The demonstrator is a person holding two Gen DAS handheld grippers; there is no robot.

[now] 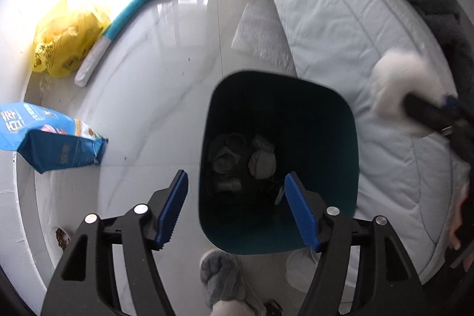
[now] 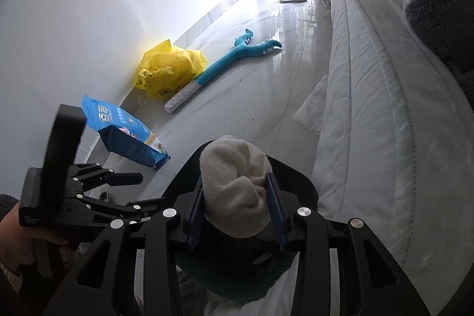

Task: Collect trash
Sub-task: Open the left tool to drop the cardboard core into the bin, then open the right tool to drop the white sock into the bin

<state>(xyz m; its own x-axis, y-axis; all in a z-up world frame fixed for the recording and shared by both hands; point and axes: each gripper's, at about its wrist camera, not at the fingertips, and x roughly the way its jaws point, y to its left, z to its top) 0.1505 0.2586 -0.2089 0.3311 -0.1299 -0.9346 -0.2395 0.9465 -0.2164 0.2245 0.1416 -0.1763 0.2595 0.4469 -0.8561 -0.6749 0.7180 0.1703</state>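
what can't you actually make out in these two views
- Bin contents: left wrist view, too dark; only greyish crumpled lumps show.
- Teal bin: right wrist view, its opening is mostly covered by the white wad in the right gripper.
- Blue bag: left wrist view, cut by the frame edge; print is blurred.
- Left gripper: empty and open; whatever it dropped cannot be picked out.
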